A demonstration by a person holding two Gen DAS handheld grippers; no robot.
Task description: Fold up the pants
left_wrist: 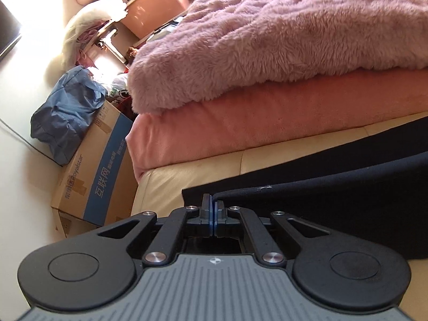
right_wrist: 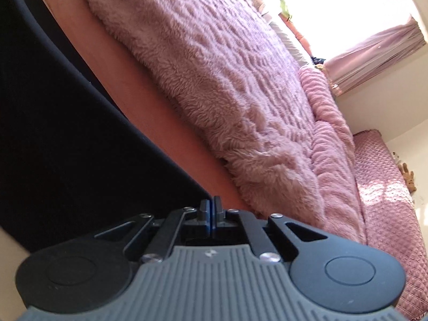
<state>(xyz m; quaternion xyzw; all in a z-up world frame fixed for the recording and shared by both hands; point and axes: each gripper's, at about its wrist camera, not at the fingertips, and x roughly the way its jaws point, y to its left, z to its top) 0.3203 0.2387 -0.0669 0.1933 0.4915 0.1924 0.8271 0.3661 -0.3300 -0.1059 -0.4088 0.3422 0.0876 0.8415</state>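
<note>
The dark pants [left_wrist: 334, 187] lie on the bed edge toward 3 o'clock of the left gripper [left_wrist: 213, 206], which, like the right gripper [right_wrist: 211, 204], is clamped on a corner; the cloth looks soft and limp, best held at corners.

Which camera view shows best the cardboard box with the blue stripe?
The left wrist view. The cardboard box stands there in full beside the bed, its blue stripe and print readable, a blue bag on top. The right wrist view does not show it at all.

Pants [left_wrist: 334, 192] cut off at frame edge
</note>
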